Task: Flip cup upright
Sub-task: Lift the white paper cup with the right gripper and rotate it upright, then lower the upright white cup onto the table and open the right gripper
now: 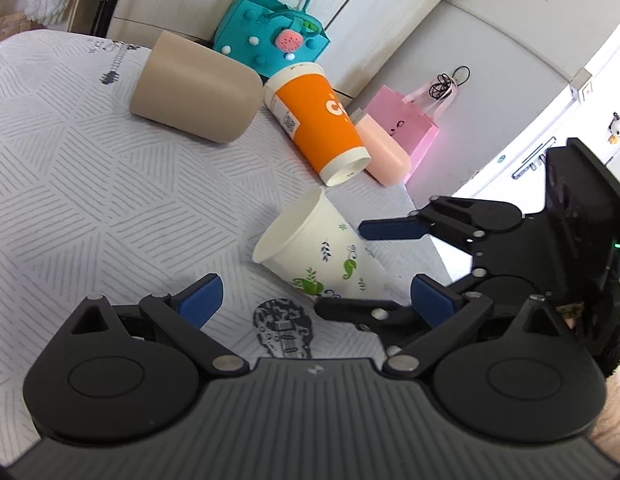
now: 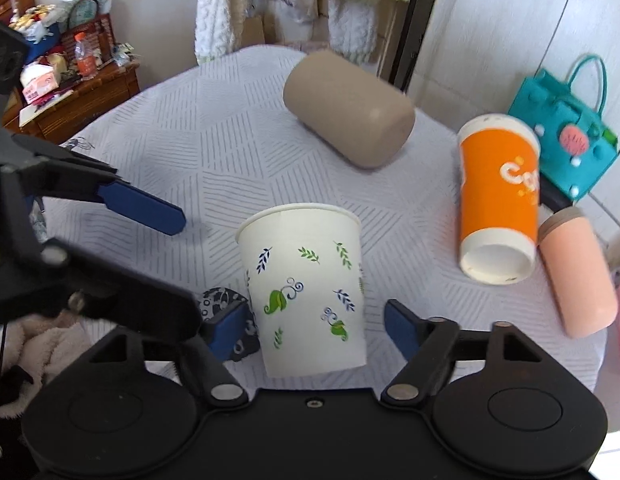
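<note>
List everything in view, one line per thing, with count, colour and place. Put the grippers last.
White leaf-print paper cup: 1, white with green and blue leaves, near table edge, between the right gripper's fingers, not clearly touched.
Orange paper cup: 1, orange and white, on its side at the table's right.
Beige cup: 1, beige, on its side toward the far side.
Pink cup: 1, peach pink, on its side beside the orange cup.
Teal handbag: 1, teal, behind the table.
Pink gift bag: 1, pink, behind the pink cup.
Tablecloth: 1, white with grey line pattern.
Left gripper: 1, black, blue pads, open over the table.
Right gripper: 1, black, blue pads, open.
</note>
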`<action>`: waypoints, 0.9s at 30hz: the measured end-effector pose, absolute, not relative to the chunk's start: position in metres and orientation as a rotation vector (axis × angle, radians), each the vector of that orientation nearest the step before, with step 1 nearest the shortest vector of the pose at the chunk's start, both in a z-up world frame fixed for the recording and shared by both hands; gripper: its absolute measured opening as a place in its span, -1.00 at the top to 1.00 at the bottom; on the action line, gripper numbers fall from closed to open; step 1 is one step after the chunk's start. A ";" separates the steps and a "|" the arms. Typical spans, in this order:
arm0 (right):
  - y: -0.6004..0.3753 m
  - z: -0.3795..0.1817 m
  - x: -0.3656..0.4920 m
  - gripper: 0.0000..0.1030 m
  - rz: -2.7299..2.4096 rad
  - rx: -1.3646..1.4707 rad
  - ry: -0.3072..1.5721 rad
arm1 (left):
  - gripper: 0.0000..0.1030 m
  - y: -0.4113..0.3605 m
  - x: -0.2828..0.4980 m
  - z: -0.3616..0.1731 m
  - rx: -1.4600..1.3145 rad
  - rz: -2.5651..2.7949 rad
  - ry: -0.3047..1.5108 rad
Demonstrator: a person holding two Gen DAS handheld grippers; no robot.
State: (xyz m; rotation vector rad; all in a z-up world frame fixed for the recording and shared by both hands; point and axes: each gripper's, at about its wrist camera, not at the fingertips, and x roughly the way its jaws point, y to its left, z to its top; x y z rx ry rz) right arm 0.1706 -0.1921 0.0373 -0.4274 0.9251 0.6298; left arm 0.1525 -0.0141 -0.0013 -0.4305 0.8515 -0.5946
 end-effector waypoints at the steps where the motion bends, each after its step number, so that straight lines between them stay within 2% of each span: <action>1: -0.196 0.040 0.169 -0.73 0.647 -0.419 0.920 | -0.97 -0.016 0.154 -0.002 -0.437 -0.597 0.856; 7: -0.202 0.043 0.163 -0.73 0.746 -0.473 0.894 | -0.97 -0.027 0.166 -0.022 -0.591 -0.648 0.928; 17: -0.193 0.033 0.167 -0.72 0.794 -0.523 0.836 | -0.94 -0.047 0.175 -0.028 -0.610 -0.624 0.933; 25: -0.212 0.026 0.185 -0.28 0.754 -0.381 0.862 | -0.92 -0.046 0.183 -0.034 -0.612 -0.571 0.910; 27: -0.218 0.025 0.186 -0.28 0.763 -0.337 0.861 | -0.91 -0.046 0.183 -0.034 -0.609 -0.578 0.901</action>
